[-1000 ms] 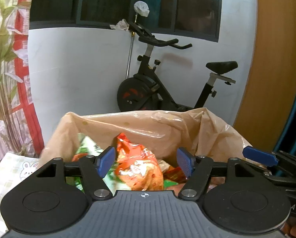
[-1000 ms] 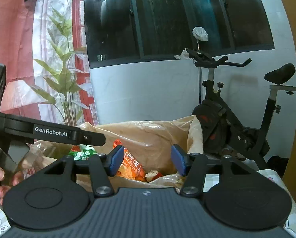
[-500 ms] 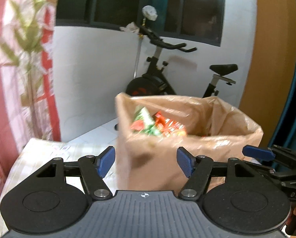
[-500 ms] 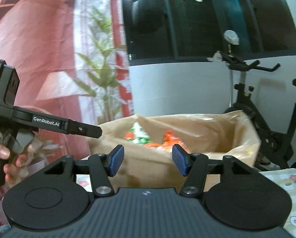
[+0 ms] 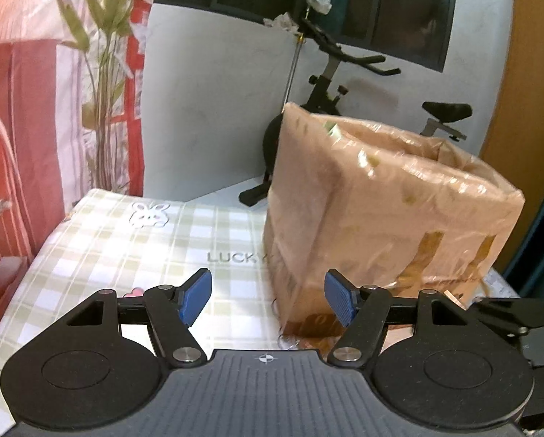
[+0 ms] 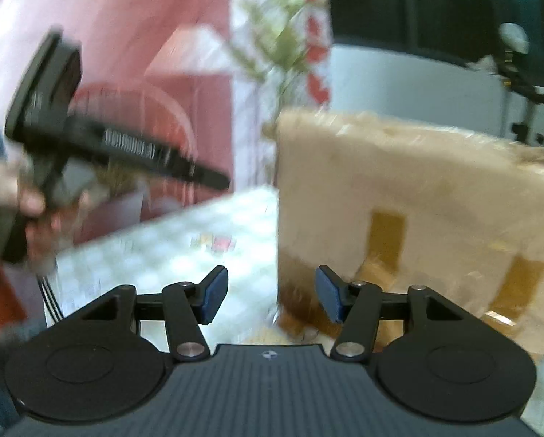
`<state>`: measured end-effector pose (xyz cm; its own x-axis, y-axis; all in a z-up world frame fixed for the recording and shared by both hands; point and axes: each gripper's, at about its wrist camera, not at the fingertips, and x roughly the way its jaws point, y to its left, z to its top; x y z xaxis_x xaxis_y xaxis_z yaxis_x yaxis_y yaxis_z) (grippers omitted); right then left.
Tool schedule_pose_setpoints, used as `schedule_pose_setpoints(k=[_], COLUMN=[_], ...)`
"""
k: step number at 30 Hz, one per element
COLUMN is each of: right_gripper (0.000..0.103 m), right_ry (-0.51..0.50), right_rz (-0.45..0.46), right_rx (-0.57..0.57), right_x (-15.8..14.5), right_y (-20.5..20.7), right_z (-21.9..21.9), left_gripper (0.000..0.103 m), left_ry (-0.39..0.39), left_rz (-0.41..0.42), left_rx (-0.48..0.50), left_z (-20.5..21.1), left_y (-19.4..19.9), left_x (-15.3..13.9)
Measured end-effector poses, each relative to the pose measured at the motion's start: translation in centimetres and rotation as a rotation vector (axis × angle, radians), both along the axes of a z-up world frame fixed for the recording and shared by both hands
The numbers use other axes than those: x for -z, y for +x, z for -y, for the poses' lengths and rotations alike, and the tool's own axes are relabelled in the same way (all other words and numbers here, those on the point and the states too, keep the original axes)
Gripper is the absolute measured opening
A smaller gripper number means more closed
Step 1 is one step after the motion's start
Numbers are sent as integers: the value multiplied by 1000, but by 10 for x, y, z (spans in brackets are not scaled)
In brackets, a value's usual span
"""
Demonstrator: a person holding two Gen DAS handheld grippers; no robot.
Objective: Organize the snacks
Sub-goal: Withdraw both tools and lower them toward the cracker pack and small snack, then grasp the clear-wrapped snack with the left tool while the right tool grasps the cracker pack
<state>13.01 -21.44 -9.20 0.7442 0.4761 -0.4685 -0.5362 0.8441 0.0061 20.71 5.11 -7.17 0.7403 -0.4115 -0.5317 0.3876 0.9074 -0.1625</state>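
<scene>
while both grippers level at the bagged box [image 5: 381,211], left gripper [image 5: 268,298] jaws apart, right gripper [image 6: 270,298] jaws apart

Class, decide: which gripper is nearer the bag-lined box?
Right, though narrowly. The right gripper sits low, directly before the front face of the bag-lined box; the left gripper faces its left corner, off to the side.

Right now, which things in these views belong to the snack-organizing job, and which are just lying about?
Part of the job:
- box lined with a tan plastic bag
- green snack packet peeking over its rim
- left gripper, open and empty
- right gripper, open and empty

Just there:
- checked tablecloth
- exercise bike
- plant
- dark window
</scene>
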Motion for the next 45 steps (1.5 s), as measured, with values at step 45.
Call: schedule_pose_setpoints(k=[45], right_gripper=[53], right_ry=[55], right_rz=[-203], right_rx=[286], right_x=[77], right_y=[-11], right_z=[73], left_gripper=[69], left_ry=[68], left_rz=[-182], left_rx=[121], left_z=[82], left_y=[15], left_x=[91])
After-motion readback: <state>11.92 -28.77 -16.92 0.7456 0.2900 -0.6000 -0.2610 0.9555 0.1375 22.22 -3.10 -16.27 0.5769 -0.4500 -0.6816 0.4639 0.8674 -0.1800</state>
